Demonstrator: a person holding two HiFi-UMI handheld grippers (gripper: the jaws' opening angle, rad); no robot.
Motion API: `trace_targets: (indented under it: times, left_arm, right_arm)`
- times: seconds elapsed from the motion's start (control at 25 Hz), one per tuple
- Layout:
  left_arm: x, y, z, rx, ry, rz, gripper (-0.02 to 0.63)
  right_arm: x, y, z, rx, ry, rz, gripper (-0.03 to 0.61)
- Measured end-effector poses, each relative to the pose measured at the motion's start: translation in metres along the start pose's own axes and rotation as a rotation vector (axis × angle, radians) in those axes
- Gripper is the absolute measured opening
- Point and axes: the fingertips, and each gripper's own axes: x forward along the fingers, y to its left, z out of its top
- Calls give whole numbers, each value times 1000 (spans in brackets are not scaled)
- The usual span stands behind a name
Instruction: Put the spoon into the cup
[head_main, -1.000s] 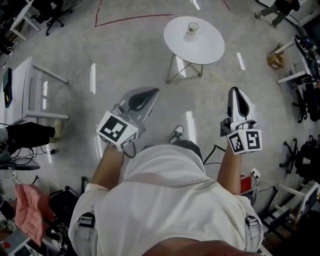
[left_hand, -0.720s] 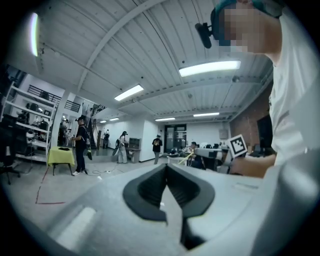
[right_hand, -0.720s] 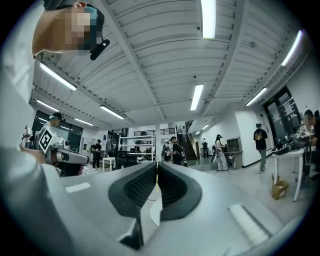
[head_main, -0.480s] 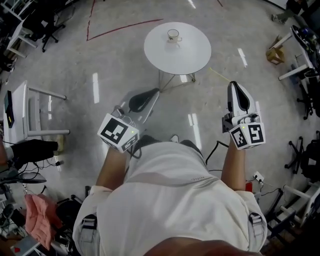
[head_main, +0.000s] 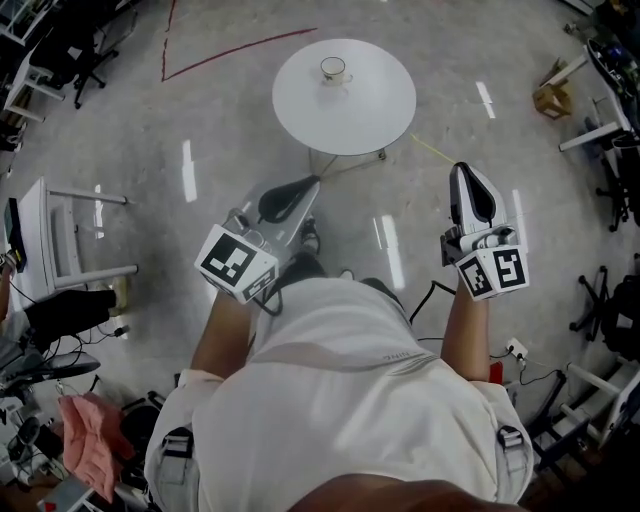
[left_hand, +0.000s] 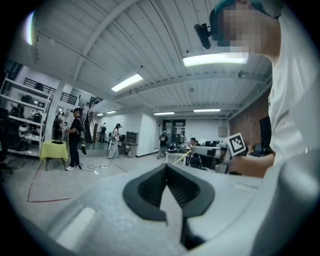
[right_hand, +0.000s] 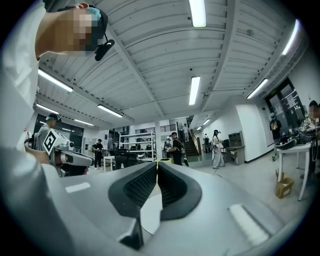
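A white cup (head_main: 333, 69) stands near the far edge of a small round white table (head_main: 370, 110) in the head view. No spoon shows in any view. My left gripper (head_main: 311, 183) is held at waist height, well short of the table, jaws shut with nothing between them. My right gripper (head_main: 463, 169) hangs to the right of the table, also shut and empty. In the left gripper view the left gripper (left_hand: 166, 166) points across the room, jaws closed tip to tip. In the right gripper view the right gripper (right_hand: 157, 164) does the same.
A red tape line (head_main: 240, 45) runs on the grey floor beyond the table. A white desk (head_main: 60, 225) stands at the left and a cardboard box (head_main: 551, 101) at the right. Office chairs and cables ring the edges. Several people (left_hand: 76, 137) stand far off.
The table with the cup has slid left and slightly nearer in the head view as the person steps forward. Both grippers stay shut and keep their pose.
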Motion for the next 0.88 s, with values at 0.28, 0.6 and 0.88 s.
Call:
trace_targets:
  times: [0.28,0.6,0.88]
  left_arm:
    - [60,84,6,-35,-17,-31,3]
    - [88,230,14,-63,-22,-12,3]
    - [95,345,4,-105,-9,20,3]
  right_arm:
    - [83,-46,-5,2,45,-35,12]
    - [232,-60,-16,-4,104,-24,12]
    - [349,-54,-34,-31,152,4,12]
